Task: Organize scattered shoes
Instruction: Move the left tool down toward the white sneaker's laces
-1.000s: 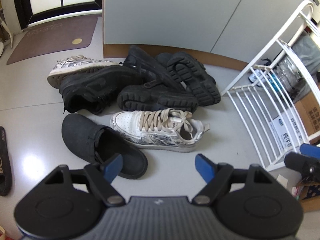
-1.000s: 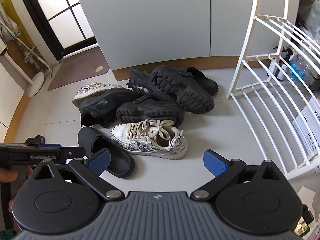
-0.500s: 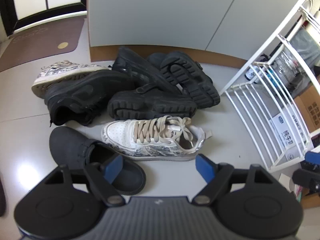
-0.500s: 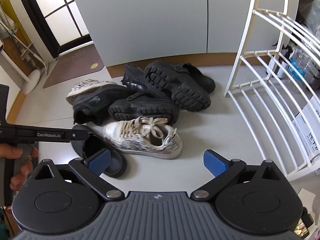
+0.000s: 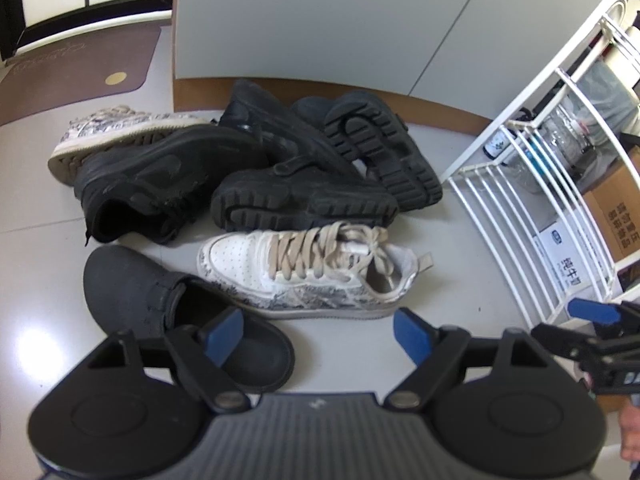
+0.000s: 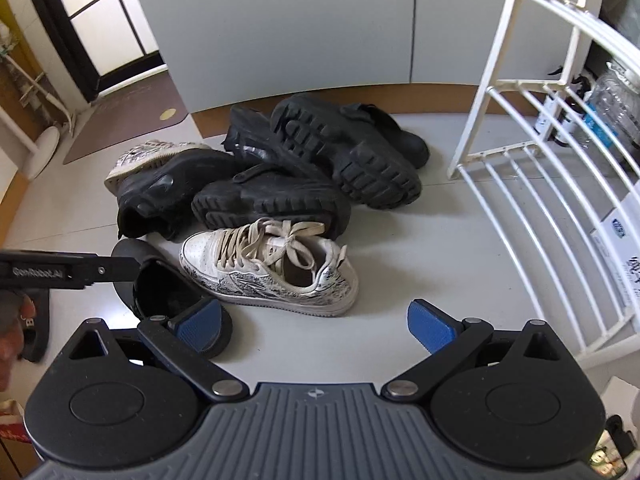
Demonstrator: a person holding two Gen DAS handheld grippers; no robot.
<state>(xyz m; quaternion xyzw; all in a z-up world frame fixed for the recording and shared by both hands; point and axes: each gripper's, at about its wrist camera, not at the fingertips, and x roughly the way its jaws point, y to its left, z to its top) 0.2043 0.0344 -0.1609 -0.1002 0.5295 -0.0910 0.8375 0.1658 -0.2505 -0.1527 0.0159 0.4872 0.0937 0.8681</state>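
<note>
You are holding your left hand-held gripper (image 5: 318,330) with its blue pads spread wide and gripping nothing; it is hovering above the floor (image 5: 36,216), its left pad over the heel of the dark grey slip-on shoe (image 5: 132,292), its right pad over bare tile. Your right hand-held gripper (image 6: 314,326) is standing just as wide and is likewise empty, touching no shoe, its left pad over the same slip-on's opening. Working across from the left, the brown doormat (image 5: 72,72) is lying by the door, then a printed white sneaker (image 5: 120,132) is lying on its side at the back, with a black sneaker (image 5: 160,180) in front of it. In the middle, black chunky-soled shoes (image 5: 304,200) are lying heaped against each other, one (image 5: 380,152) turned sole-up. Just in front of the heap, the laced white sneaker (image 5: 304,276) is sitting upright, heel to the right, touching the slip-on's edge. The grey cabinet (image 5: 320,20) is closing off the back. To the right, the white wire rack (image 5: 520,184) is standing apart from the heap, with bottles (image 5: 568,140) and a cardboard box (image 5: 616,208) behind it. Bare tile is lying open between the laced sneaker and the rack, and in front of both grippers.
</note>
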